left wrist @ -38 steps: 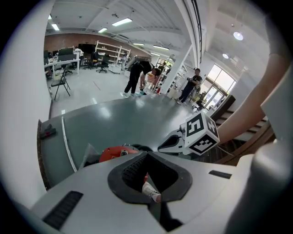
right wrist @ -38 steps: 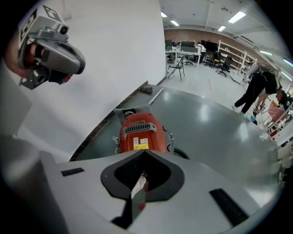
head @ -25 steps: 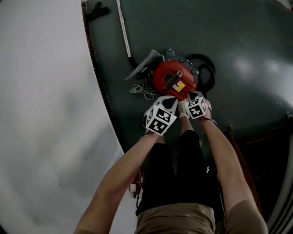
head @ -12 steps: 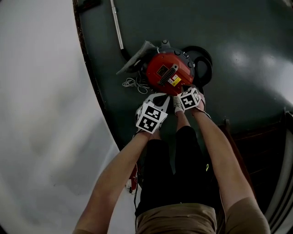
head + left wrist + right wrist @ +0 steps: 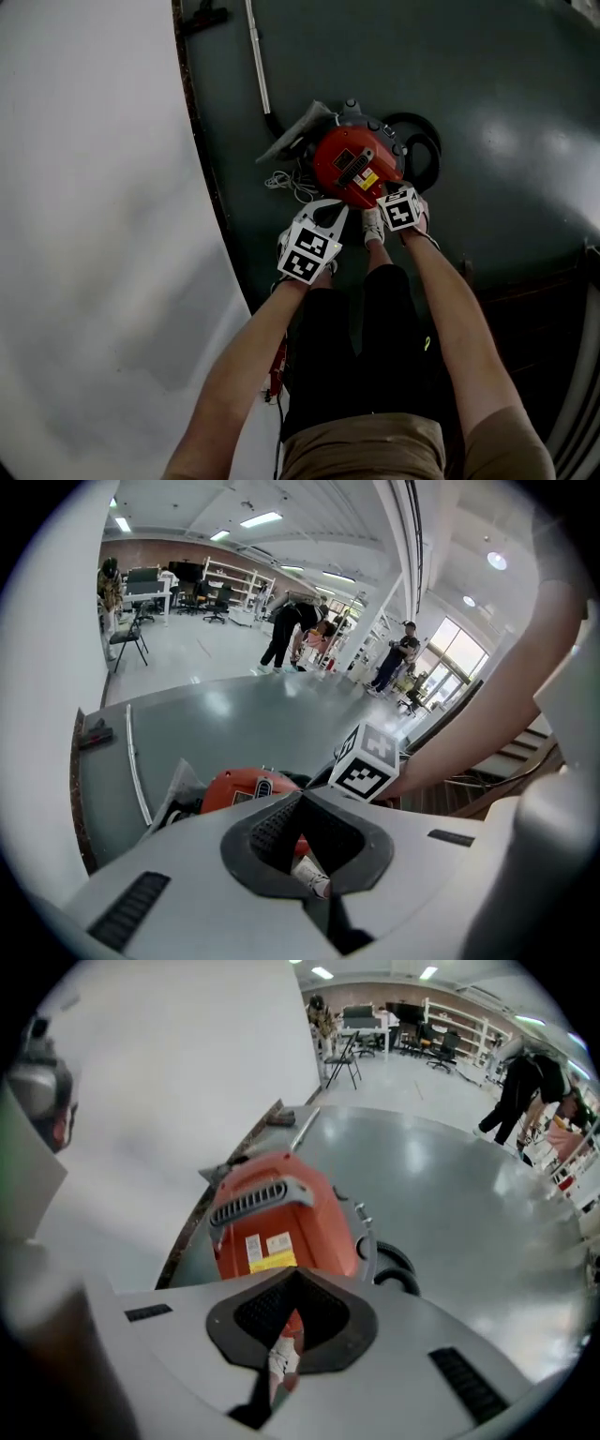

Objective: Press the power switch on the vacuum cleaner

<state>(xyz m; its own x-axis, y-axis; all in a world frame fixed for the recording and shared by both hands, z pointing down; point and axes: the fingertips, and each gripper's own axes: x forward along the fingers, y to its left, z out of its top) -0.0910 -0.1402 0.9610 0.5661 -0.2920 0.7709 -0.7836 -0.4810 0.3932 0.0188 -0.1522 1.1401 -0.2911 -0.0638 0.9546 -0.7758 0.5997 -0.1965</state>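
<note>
L gripper [image 5: 323, 217] has backed off the red vacuum cleaner [image 5: 354, 167]; R gripper [image 5: 394, 199] stays at its near end. Both grippers' fingers [image 5: 258, 832] are pressed together, empty. The press likely falls to R.

The dark grey-green floor [image 5: 506, 84] lies open beyond the coiled black hose [image 5: 412, 119]; a white wall [image 5: 94, 187] and tangled white cord [image 5: 286, 183] crowd the left of the round red vacuum cleaner [image 5: 354, 164].

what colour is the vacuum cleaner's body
The vacuum cleaner is red-orange with a grey vent grille; clearest in the right gripper view.
</note>
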